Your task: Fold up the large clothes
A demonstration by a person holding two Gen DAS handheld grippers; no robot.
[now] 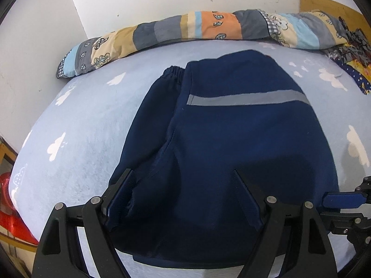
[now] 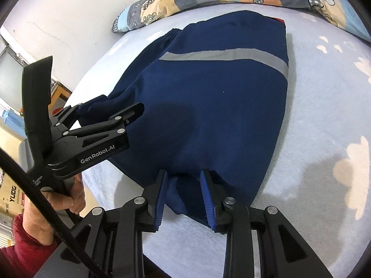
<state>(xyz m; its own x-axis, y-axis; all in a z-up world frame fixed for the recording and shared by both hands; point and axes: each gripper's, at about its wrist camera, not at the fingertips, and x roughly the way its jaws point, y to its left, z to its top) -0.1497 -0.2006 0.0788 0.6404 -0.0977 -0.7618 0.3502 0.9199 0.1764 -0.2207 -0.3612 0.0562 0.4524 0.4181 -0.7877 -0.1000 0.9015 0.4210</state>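
Note:
A navy garment with a grey stripe lies folded on the cloud-print bed sheet. My left gripper stands open and wide over its near left corner, one finger at the cloth's edge, the other lying on top of the cloth. In the right wrist view the same left gripper straddles that corner of the garment. My right gripper is shut on a fold at the near hem, blue pads pressing it from both sides. One of its fingers shows at the right edge.
A patchwork quilt lies rolled along the wall at the far side of the bed. A dark patterned cloth sits at the far right. A person's hand holds the left gripper's handle. A cardboard box stands beside the bed.

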